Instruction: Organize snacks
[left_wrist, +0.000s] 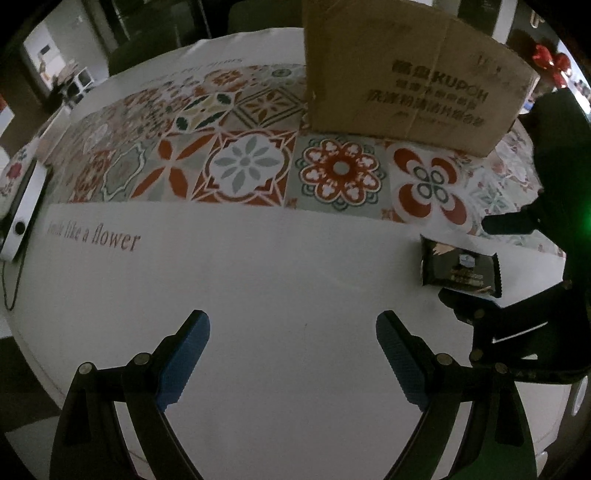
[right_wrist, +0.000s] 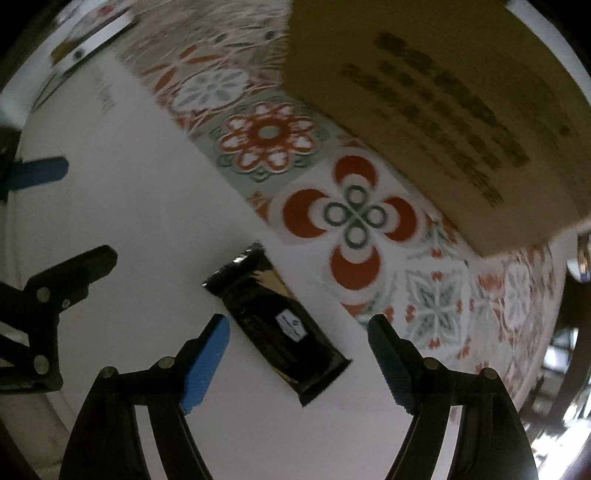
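Right gripper (right_wrist: 297, 343) hangs wide over the black snack packet (right_wrist: 277, 325), apparently not touching. Packet lies diagonal between the pads; closing now might pinch only a corner and drop it.

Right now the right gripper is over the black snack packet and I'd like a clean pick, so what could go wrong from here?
1. The black snack packet lies diagonally between the open right gripper pads, so closing may catch only a corner.
2. Its wrapper looks glossy and lies flat on the tablecloth, so the pads may slip.
3. The cardboard box stands tall nearby; a low carry might bump its wall.
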